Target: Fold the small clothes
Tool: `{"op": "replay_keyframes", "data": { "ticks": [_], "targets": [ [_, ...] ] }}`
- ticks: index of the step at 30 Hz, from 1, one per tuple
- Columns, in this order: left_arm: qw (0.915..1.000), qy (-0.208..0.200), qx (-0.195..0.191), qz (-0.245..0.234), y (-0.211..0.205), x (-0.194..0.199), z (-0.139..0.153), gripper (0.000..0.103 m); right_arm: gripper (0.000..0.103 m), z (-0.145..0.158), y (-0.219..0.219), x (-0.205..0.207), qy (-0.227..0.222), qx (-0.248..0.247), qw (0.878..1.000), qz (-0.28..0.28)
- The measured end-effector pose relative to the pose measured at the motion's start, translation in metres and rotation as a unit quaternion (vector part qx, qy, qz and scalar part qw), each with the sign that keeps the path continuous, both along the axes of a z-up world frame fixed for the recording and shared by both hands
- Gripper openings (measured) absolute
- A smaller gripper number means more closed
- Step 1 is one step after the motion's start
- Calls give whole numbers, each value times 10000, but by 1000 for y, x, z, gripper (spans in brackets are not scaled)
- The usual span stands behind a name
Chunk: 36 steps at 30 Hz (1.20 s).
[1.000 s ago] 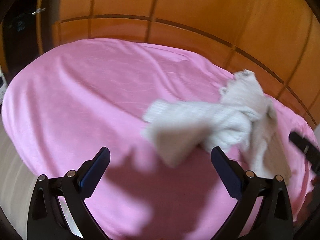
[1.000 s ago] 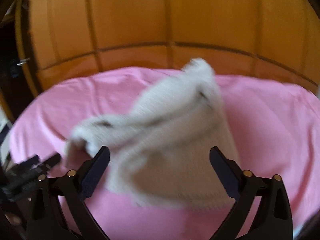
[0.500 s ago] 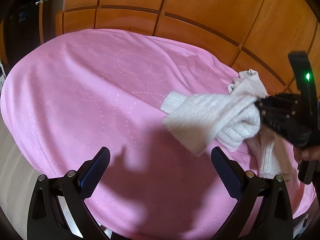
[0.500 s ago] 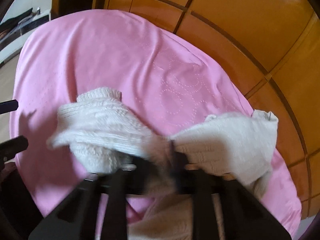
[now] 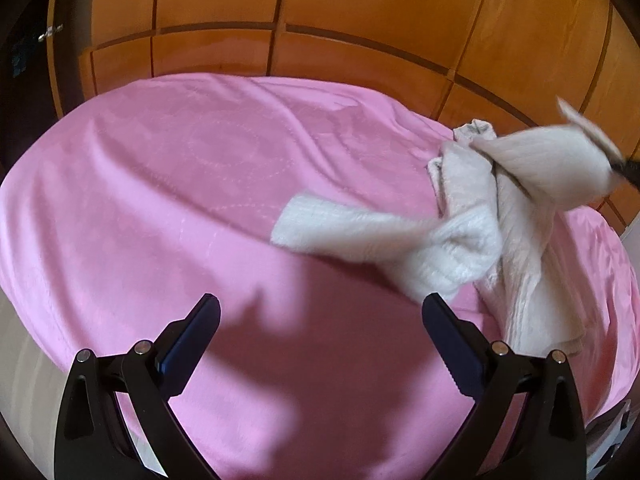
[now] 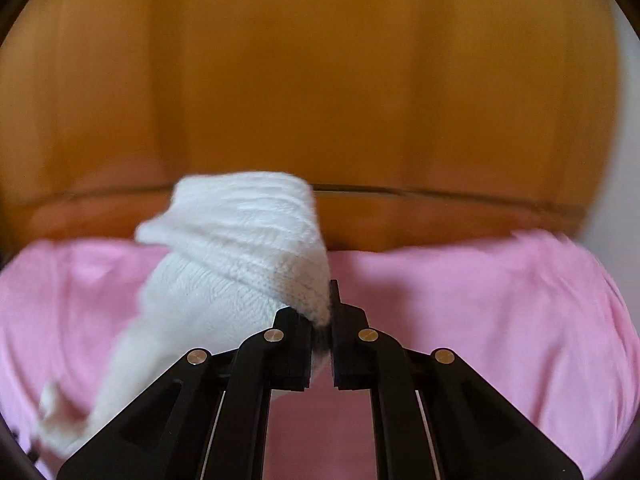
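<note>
A small cream knit sweater [image 5: 472, 236] hangs partly lifted over the right side of the pink sheet [image 5: 200, 200], one sleeve trailing left onto the sheet. My left gripper [image 5: 320, 324] is open and empty, above the sheet's near part, short of the sleeve. My right gripper [image 6: 322, 316] is shut on a fold of the sweater [image 6: 240, 248] and holds it off the sheet; the rest droops down to the left. In the left wrist view only its dark tip [image 5: 628, 168] shows at the far right edge, with the cloth bunched at it.
The pink sheet covers a bed that fills both views. Orange wooden wardrobe panels [image 5: 360, 20] stand right behind the bed. A dark doorway area [image 5: 24, 40] is at the far left. The bed's near edge [image 5: 36, 344] drops to a pale floor.
The right gripper closed on the sweater and lifted it up and to the right, stretching the garment. The left gripper stayed open and drifted little.
</note>
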<state>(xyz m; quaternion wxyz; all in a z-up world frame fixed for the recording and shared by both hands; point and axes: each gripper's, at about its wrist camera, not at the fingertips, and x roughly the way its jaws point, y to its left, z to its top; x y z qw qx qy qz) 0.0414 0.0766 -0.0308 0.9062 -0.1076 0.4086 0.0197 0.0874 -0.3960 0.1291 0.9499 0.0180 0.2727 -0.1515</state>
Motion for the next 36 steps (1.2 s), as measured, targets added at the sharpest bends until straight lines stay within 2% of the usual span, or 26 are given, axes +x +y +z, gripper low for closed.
{"op": "replay_keyframes", "data": {
  "ticks": [4, 7, 9, 11, 12, 13, 14, 16, 17, 18, 19, 22, 24, 26, 29, 30, 31, 32, 33, 34, 36],
  "targets": [
    [9991, -133, 218, -331, -18, 11, 9, 101, 6, -21, -107, 7, 249, 260, 9901, -1359],
    [9969, -105, 335, -705, -34, 21, 11, 101, 6, -45, -161, 10, 470, 587, 9774, -1973],
    [9948, -103, 506, -874, -45, 28, 11, 100, 6, -61, -182, 11, 512, 933, 9720, -2093],
    [9922, -97, 575, -1104, -56, 38, 10, 100, 26, -72, -192, 1, 491, 1203, 9688, -2109],
    [9910, -83, 664, -1162, -60, 44, 8, 100, 51, -75, -191, -4, 434, 1253, 9694, -2064],
    [9903, -60, 728, -1186, -64, 49, 6, 98, 68, -77, -187, -11, 382, 1239, 9705, -2032],
    [9894, -18, 719, -1265, -67, 55, 4, 93, 70, -78, -184, -16, 361, 1246, 9717, -1974],
    [9880, 132, 693, -1371, -70, 69, -2, 71, 70, -78, -165, -28, 395, 1454, 9766, -1536],
    [9879, 171, 631, -1404, -70, 72, -4, 63, 70, -80, -152, -33, 447, 1562, 9785, -1268],
    [9878, 224, 482, -1463, -68, 77, -6, 37, 70, -83, -138, -36, 512, 1643, 9800, -999],
    [9882, 302, 360, -1458, -65, 83, -7, 22, 70, -84, -121, -41, 583, 1738, 9809, -656],
    [9923, 164, 138, -1224, -48, 92, 0, 19, 70, -97, -59, -52, 864, 2099, 9728, 463],
    [9960, 50, 91, -885, -24, 107, 13, 18, 70, -106, -20, -57, 1039, 2349, 9606, 1062],
    [9987, -60, -13, -509, 3, 121, 27, 18, 70, -116, 22, -59, 1209, 2656, 9427, 1619],
    [9998, -180, 14, 71, 39, 141, 47, 21, 70, -131, 74, -58, 1444, 3277, 9069, 2218],
    [9990, -182, 127, 376, 50, 146, 53, 35, 70, -137, 85, -57, 1518, 3418, 8985, 2299],
    [9966, -213, 222, 758, 62, 147, 59, 66, 70, -145, 97, -54, 1626, 3627, 8865, 2370],
    [9945, -301, 192, 986, 70, 143, 64, 79, 70, -151, 107, -53, 1720, 3792, 8763, 2424],
    [9913, -599, -51, 1174, 80, 131, 70, 85, 70, -157, 115, -51, 1800, 3933, 8676, 2454],
    [9900, -726, -243, 1182, 84, 124, 72, 85, 70, -163, 125, -48, 1884, 4038, 8609, 2458],
    [9922, -602, -395, 1014, 81, 114, 68, 85, 70, -174, 141, -44, 2056, 4088, 8553, 2430]
  ]
}}
